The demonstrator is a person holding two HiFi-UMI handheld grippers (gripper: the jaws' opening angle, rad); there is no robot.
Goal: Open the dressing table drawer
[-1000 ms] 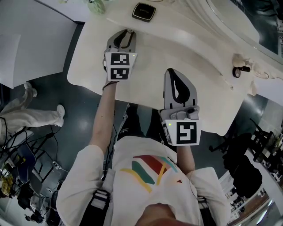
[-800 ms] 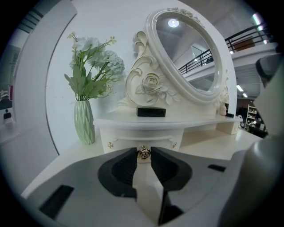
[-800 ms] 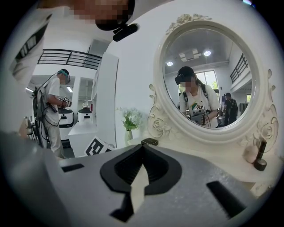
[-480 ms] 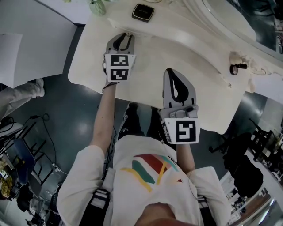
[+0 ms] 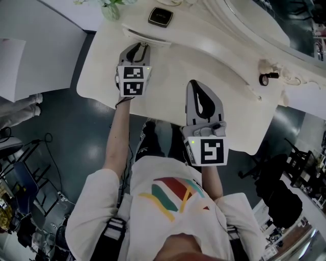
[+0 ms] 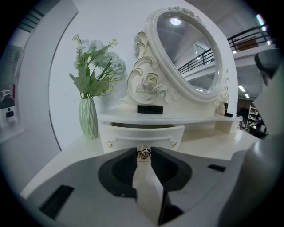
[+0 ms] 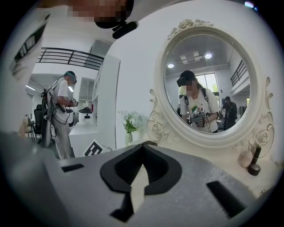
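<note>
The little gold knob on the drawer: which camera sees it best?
The left gripper view. There the gold knob sits close and sharp, pinched between the jaws, on the drawer front. In the head view the left gripper covers it. The right gripper view faces the mirror and misses it.

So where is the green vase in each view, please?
Head view: vase at the top edge, left of centre.
Left gripper view: vase at the left, beside the drawer.
Right gripper view: vase small, just left of centre.
Shared landmark: the mirror, right of the vase in every view.
</note>
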